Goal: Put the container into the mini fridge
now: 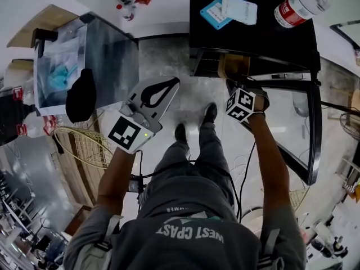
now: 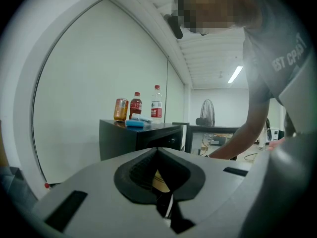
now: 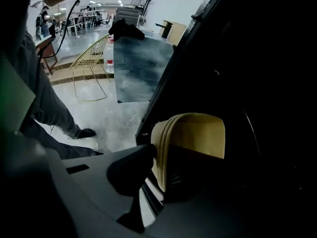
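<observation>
Right tongs [image 3: 159, 185] clamped on the tan container [image 3: 190, 138], held at the mouth of the mini fridge [image 1: 253, 41]. Dark cavity lies straight ahead of the jaws; door [image 1: 308, 128] stands open. Left tongs [image 1: 163, 91] pressed together, empty, well apart from the fridge, so the right hand is nearer for placing.

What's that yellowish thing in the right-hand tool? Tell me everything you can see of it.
The container is pale tan, with a rounded top corner and stacked ridges down its left edge. It stands roughly upright, clamped between the jaws of the right gripper, which hide its base, at the mouth of the mini fridge.
</observation>
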`<state>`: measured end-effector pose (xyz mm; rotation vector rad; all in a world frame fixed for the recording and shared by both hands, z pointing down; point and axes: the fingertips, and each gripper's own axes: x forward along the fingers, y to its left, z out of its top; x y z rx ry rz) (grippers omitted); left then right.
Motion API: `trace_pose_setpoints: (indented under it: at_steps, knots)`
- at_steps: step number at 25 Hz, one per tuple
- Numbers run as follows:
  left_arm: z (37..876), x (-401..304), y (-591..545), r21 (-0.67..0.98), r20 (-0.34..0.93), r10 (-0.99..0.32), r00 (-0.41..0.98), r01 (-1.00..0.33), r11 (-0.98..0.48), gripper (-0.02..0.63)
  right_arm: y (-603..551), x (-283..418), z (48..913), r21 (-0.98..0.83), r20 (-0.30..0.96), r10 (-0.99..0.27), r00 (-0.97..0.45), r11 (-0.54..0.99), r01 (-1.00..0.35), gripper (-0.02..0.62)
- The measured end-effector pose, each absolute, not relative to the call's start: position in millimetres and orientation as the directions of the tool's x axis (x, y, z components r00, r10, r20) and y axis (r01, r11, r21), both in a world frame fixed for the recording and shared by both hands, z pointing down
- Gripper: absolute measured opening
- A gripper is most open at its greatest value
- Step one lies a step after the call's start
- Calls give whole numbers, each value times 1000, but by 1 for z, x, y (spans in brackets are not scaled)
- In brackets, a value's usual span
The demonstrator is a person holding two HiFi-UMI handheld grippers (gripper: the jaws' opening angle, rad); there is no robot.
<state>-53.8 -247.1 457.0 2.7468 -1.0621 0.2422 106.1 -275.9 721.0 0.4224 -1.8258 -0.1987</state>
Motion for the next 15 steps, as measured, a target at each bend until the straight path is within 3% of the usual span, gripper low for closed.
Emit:
trace_pose_setpoints:
  at_steps: [15]
  knots:
    - [477, -56, -250, 123, 260, -652, 712, -694, -709, 15, -319, 111, 778, 388, 886, -419, -198, 904, -177, 81]
